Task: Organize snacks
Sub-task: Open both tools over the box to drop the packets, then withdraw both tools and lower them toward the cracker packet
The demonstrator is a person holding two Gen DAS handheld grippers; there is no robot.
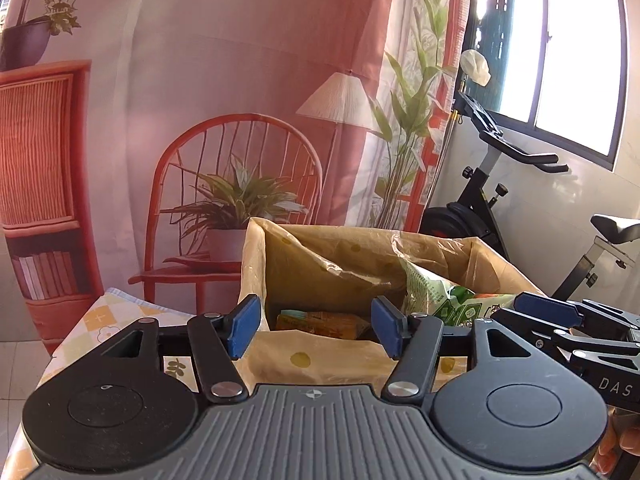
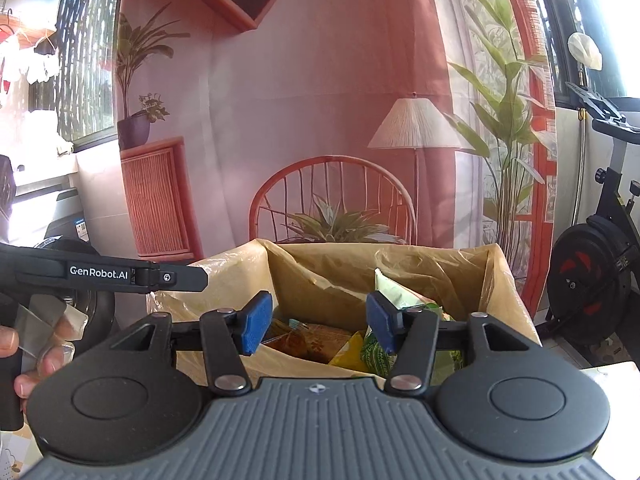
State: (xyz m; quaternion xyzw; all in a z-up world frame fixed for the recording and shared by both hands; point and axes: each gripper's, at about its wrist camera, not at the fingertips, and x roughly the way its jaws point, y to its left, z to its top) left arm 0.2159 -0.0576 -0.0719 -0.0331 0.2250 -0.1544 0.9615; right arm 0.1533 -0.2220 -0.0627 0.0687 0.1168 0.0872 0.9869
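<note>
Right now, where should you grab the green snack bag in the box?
Grip the green snack bag by its upper corner, coming from above. That corner sticks up clear of the other snacks and leans on the lined box at its right wall, so open fingers can slip down around the thin edge.

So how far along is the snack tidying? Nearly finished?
Done: several packets, a green one and an orange-brown one, already lie in the lined box. In hand: nothing; the left gripper and right gripper are open and empty. Left: no loose snacks are visible; I can't tell.
</note>
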